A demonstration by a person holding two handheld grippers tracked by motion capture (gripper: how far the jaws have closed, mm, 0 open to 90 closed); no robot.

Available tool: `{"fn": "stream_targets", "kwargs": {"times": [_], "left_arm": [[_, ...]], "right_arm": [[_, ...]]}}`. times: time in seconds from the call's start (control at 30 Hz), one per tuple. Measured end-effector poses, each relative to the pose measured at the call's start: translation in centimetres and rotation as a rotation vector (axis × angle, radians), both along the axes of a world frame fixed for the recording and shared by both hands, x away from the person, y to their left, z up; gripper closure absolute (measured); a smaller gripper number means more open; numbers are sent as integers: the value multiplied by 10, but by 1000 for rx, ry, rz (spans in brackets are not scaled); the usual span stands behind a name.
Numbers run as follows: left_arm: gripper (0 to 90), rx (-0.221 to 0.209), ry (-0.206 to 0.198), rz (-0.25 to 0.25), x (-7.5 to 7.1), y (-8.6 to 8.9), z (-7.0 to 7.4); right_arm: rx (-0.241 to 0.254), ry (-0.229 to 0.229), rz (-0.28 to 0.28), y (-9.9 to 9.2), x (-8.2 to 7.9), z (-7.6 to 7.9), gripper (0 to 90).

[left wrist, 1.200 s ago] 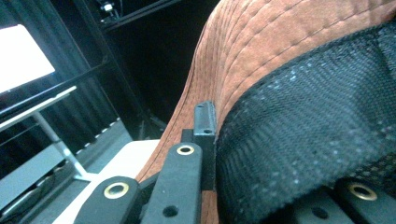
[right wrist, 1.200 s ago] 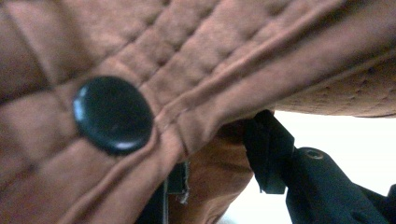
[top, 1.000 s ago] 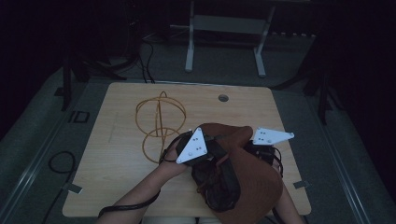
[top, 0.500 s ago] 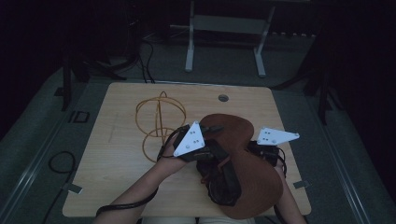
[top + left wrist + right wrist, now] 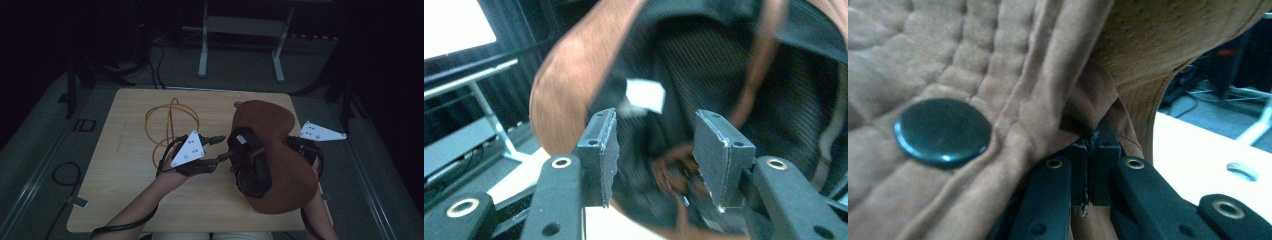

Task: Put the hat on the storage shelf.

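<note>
A brown padded garment [image 5: 270,130] with a dark lining [image 5: 250,165] and a white label [image 5: 241,138] hangs raised over the right half of the table. My right gripper [image 5: 1090,165] is shut on a fold of its brown cloth, beside a dark round button [image 5: 943,131]. In the high view the garment covers that gripper's jaws, and its grey plate [image 5: 320,132] sticks out at the right. My left gripper [image 5: 224,148] points at the lining. Its jaws have just been opening and stand apart [image 5: 656,145], gripping nothing, with the label [image 5: 644,95] beyond them.
A loop of orange cable [image 5: 167,125] lies on the wooden table [image 5: 125,190], left of the garment. A round hole [image 5: 238,104] sits near the table's far edge. A metal stand [image 5: 240,25] is behind the table, and a black cable [image 5: 60,175] lies on the floor at left.
The left gripper let go of the garment, its jaws opened, and it drew back a little to the left. The right gripper moved right and up, and the garment spread farther across the table.
</note>
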State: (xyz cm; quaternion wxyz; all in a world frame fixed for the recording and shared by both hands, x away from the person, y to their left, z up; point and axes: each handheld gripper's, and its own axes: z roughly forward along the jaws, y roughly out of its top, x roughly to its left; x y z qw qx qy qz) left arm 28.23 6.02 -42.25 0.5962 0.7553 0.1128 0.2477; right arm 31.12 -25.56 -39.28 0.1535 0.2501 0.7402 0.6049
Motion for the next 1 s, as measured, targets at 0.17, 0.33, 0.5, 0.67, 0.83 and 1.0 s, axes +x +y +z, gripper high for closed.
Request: {"fn": "stream_targets", "kwargs": {"times": [0.17, 0.33, 0.5, 0.67, 0.83, 1.0], "left_arm": [[507, 16, 45, 12, -7, 9, -17], [507, 37, 89, 32, -14, 23, -36], [507, 55, 135, 72, -18, 41, -55], [507, 65, 182, 106, -23, 61, -75], [505, 75, 247, 135, -26, 82, -97], [486, 92, 309, 175, -29, 109, -117]], "right_arm": [[-3, -20, -70, -3, 13, 8, 883], [13, -19, -95, -2, 25, 16, 882], [18, -12, -110, 5, 36, 18, 882], [20, -7, -115, 14, 46, 21, 882], [27, 0, -127, 24, 57, 23, 882], [23, 4, -134, 36, 66, 24, 881]]}}
